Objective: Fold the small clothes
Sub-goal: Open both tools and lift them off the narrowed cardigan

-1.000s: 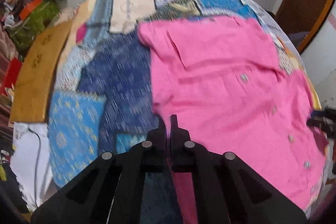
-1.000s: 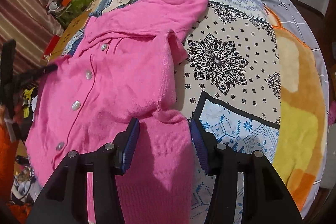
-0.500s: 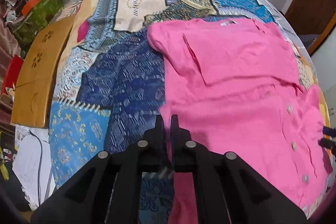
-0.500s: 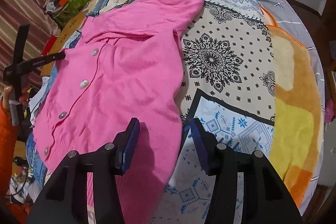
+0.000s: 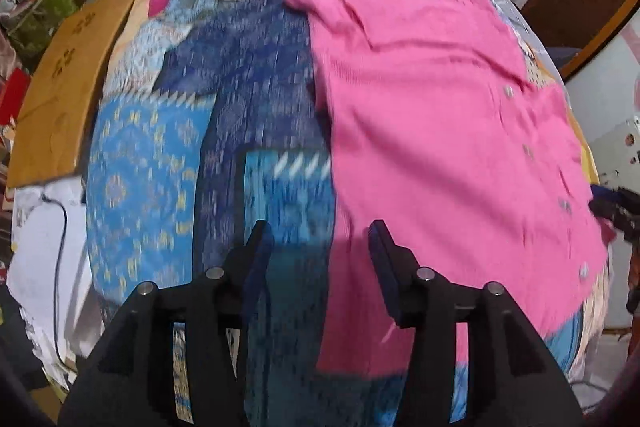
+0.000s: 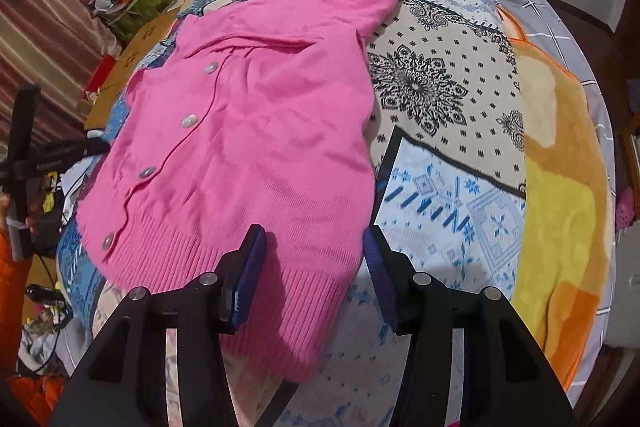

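A pink knitted cardigan (image 5: 432, 131) with a row of pale buttons lies spread flat on a patchwork bedspread (image 5: 168, 147). My left gripper (image 5: 318, 251) is open and empty, hovering just above the cardigan's near left edge. In the right wrist view the cardigan (image 6: 256, 131) lies button side up, its ribbed hem nearest. My right gripper (image 6: 312, 259) is open and empty over the hem's right corner. The other gripper shows at that view's left edge (image 6: 48, 159).
The bedspread (image 6: 448, 107) covers the whole bed, with an orange-yellow blanket (image 6: 560, 195) along its right side. A wooden board (image 5: 60, 83) and clutter lie beside the bed on the left. A wall stands behind the bed.
My left gripper was shut on the cardigan's edge and has opened, letting it go. The cardigan's side fold has been laid out flat. Both grippers have drawn back toward the hem.
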Tool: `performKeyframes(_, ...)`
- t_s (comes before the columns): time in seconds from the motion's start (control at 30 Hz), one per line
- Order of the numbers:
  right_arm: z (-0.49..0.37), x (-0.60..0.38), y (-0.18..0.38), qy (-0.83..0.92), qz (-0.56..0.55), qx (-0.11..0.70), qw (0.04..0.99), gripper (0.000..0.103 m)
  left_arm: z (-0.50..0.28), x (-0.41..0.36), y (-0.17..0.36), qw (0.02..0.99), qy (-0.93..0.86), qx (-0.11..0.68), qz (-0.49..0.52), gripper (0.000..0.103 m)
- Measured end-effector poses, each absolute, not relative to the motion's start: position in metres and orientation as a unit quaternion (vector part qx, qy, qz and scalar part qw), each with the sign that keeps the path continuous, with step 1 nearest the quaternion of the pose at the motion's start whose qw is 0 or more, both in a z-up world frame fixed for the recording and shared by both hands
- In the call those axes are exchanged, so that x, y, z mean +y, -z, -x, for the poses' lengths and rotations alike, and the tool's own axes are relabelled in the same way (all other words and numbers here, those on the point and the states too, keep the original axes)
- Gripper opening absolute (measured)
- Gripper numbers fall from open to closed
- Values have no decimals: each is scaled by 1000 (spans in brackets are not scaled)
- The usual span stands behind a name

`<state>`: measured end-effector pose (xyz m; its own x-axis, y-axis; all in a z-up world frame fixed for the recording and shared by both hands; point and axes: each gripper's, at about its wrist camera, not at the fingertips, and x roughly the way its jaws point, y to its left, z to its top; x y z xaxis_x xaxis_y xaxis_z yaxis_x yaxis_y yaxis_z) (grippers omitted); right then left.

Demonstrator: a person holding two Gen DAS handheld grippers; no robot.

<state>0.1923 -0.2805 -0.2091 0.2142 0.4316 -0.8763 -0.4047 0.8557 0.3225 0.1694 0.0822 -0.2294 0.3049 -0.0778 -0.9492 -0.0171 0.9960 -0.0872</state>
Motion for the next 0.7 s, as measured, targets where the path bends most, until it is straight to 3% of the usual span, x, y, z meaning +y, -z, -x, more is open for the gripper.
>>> performKeyframes(0.53, -158, -288, 206, -272, -25, 550, 789, 47, -125, 81, 236, 808, 39, 585, 62, 54)
performKeyframes(0.7, -156, -282, 206, -288, -36, 542, 789, 24, -126, 78, 236, 806, 70, 582, 84, 27)
